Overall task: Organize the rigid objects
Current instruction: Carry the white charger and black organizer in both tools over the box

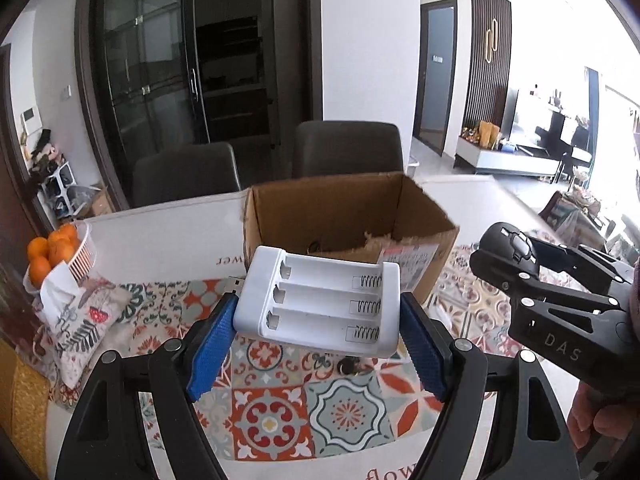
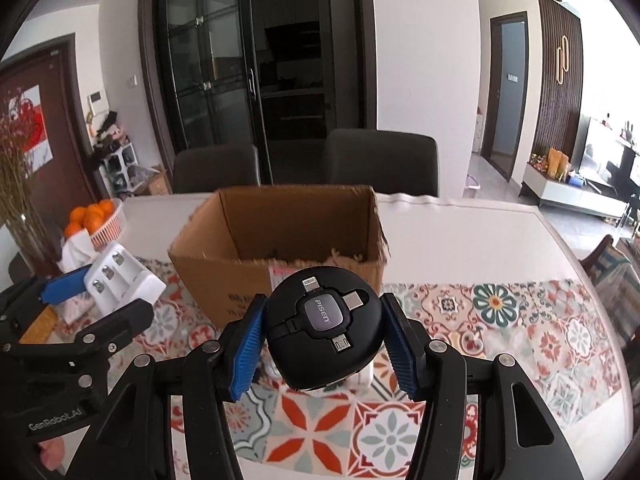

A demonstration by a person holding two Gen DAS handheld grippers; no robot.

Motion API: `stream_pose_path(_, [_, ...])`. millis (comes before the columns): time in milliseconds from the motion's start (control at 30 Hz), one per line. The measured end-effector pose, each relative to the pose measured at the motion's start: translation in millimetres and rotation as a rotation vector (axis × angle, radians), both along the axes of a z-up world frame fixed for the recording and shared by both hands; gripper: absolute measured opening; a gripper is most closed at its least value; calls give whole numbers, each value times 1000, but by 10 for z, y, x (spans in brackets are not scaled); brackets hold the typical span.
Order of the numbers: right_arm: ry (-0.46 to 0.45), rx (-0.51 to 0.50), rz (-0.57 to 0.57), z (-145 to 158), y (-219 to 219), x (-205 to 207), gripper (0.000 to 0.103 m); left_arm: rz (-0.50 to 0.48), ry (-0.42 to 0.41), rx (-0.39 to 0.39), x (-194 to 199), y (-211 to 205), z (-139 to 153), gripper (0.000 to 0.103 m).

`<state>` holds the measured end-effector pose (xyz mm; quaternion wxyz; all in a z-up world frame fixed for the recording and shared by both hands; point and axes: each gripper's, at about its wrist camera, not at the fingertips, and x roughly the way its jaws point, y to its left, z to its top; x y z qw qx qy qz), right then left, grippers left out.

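My left gripper (image 1: 318, 320) is shut on a white battery charger (image 1: 320, 304) with three empty slots and a USB plug at its left end, held above the patterned cloth in front of the cardboard box (image 1: 348, 216). My right gripper (image 2: 324, 330) is shut on a round black PISEN cable reel (image 2: 324, 324) with several connector tips, held just before the open box (image 2: 280, 236). The charger also shows in the right wrist view (image 2: 124, 280), and the reel in the left wrist view (image 1: 508, 248).
A patterned tile cloth (image 2: 500, 320) covers the white table (image 2: 460, 232). A basket of oranges (image 1: 60, 252) and a patterned pouch (image 1: 84, 328) sit at the left. Two dark chairs (image 2: 380, 160) stand behind the table. A small object (image 1: 352, 366) lies on the cloth under the charger.
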<state>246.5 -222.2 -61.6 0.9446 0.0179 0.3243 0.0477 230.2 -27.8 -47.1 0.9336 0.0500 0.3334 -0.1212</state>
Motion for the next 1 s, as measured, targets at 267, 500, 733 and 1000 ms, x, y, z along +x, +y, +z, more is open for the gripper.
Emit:
stream_pose_path(267, [-29, 1, 10, 296, 14, 188, 56, -48, -21, -5, 217, -32, 271, 79])
stream_pose_path(500, [-35, -23, 4, 440, -2, 491, 56, -51, -40, 8, 519, -90, 400, 79])
stream_pose_path(733, [17, -5, -3, 480, -69, 894, 56, -46, -31, 4, 847, -129, 468, 79])
stream_pose_path(1000, [118, 41, 6, 373, -169, 1353, 56, -38, 49, 6, 1264, -195, 465, 79])
